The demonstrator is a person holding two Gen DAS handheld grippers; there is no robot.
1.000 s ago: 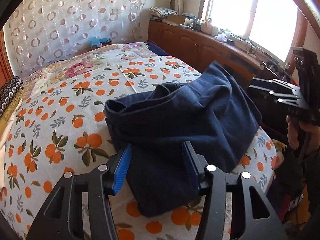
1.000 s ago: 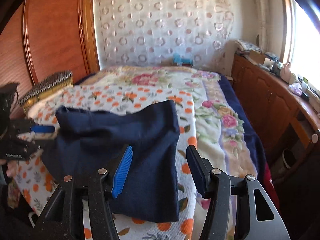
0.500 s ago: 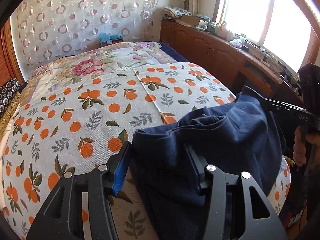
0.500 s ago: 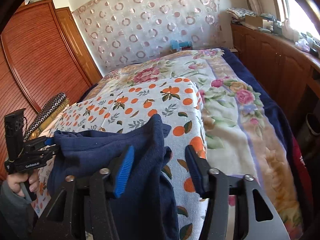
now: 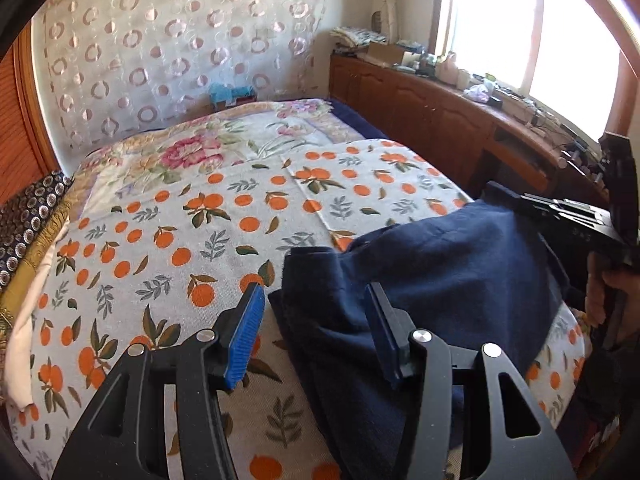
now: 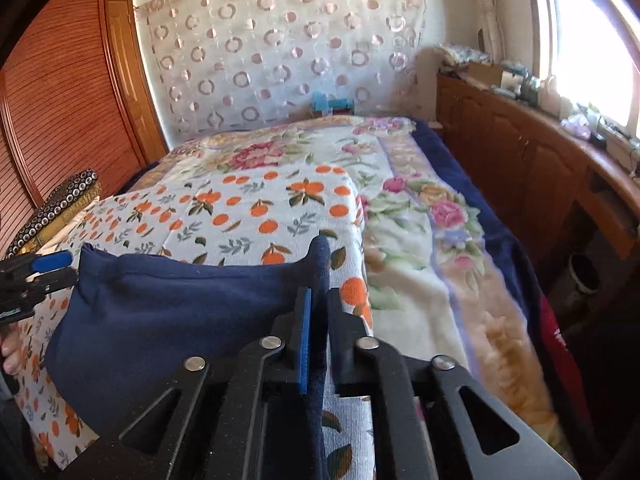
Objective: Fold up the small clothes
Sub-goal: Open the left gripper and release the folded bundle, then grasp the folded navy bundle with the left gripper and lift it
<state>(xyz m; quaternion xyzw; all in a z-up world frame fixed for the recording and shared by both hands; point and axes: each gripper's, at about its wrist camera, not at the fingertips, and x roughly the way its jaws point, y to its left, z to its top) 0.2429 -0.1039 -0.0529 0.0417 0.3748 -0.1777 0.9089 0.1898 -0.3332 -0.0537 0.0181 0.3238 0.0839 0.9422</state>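
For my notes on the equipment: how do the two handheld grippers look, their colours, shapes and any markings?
Both, the left gripper and the right gripper, are matte black plastic with cut-out openings and silver round bolt heads. Each has a ribbed blue pad inside its jaws. White lettering marks the right gripper's side; it is too small to read.

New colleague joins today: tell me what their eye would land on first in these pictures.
First, the navy blue garment lying at the near edge of the bed, on the orange-print cover. The right gripper has just been closing and now pinches the garment's right edge, while the left gripper stands open over its other end, cloth between its fingers. Behind, a circle-patterned curtain hangs at the head of the bed.
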